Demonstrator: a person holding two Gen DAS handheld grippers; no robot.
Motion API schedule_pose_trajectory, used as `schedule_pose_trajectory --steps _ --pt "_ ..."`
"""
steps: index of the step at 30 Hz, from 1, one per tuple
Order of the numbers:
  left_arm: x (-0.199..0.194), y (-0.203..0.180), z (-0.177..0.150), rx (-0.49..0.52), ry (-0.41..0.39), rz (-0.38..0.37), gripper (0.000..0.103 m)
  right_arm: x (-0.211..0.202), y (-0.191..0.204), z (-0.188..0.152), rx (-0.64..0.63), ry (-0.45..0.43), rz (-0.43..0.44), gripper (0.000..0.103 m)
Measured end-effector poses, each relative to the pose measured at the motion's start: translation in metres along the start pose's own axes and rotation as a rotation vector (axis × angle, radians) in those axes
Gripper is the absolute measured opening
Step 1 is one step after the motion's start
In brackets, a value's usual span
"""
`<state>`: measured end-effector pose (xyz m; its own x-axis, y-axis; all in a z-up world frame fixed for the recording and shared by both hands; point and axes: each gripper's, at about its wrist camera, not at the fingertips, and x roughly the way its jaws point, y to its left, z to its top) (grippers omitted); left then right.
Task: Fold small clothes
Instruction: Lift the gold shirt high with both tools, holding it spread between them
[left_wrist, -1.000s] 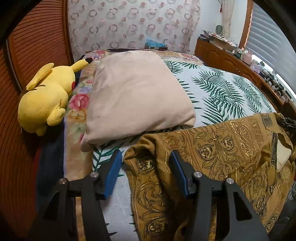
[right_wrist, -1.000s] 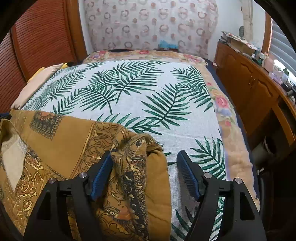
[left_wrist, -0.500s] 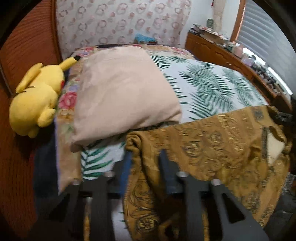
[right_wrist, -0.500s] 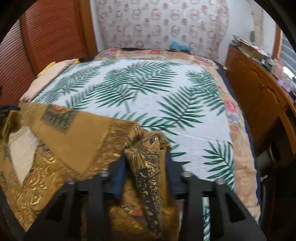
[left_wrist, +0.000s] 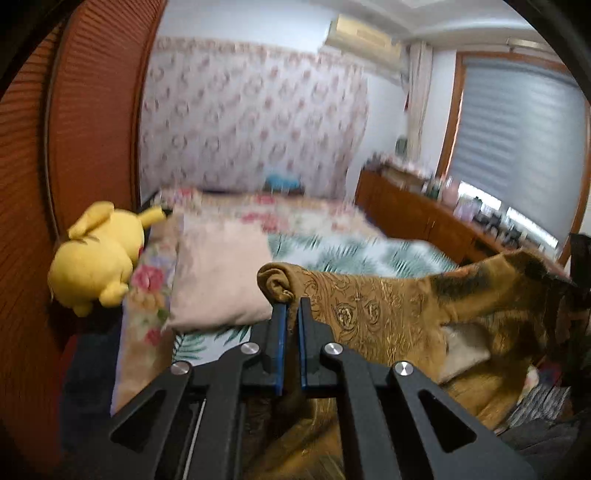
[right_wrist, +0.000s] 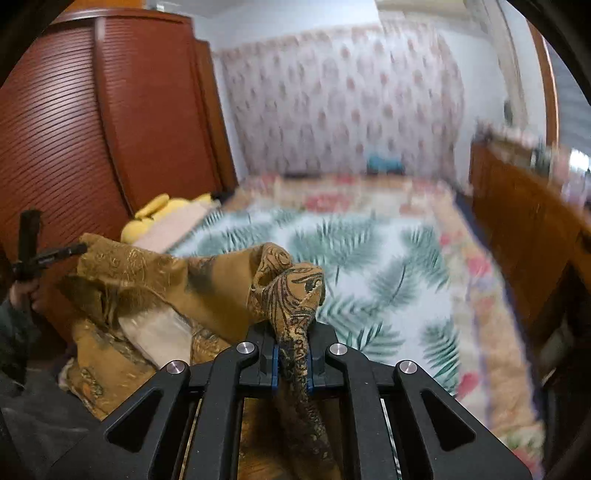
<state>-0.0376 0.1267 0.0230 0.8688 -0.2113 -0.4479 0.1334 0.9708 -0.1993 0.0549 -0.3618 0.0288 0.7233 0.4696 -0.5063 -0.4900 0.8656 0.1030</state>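
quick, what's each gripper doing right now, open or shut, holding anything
Left gripper: jaws have just been closing, now shut on a bunched corner of the golden patterned garment.
Right gripper: jaws likewise just closing, shut on another bunched corner.

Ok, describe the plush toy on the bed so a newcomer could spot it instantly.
Start at the red-brown slatted wardrobe along the bed's left side. At its foot, left of the plain pinkish pillow, lies the plush toy. It is the only bright yellow thing there, with long ears.
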Motion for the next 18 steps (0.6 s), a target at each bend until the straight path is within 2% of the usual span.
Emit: schedule_pose_trajectory --steps 7,18 --pt "-0.063 -0.012 0.045 0.002 -0.169 -0.022 0.002 -0.061 0.022 0.039 -0.038 -0.121 -0.016 0.006" --pt "-0.118 -0.025 0.122 0.078 -0.353 -0.025 0.002 -0.156 0.055 0.114 -0.145 -0.330 -0.005 0.006"
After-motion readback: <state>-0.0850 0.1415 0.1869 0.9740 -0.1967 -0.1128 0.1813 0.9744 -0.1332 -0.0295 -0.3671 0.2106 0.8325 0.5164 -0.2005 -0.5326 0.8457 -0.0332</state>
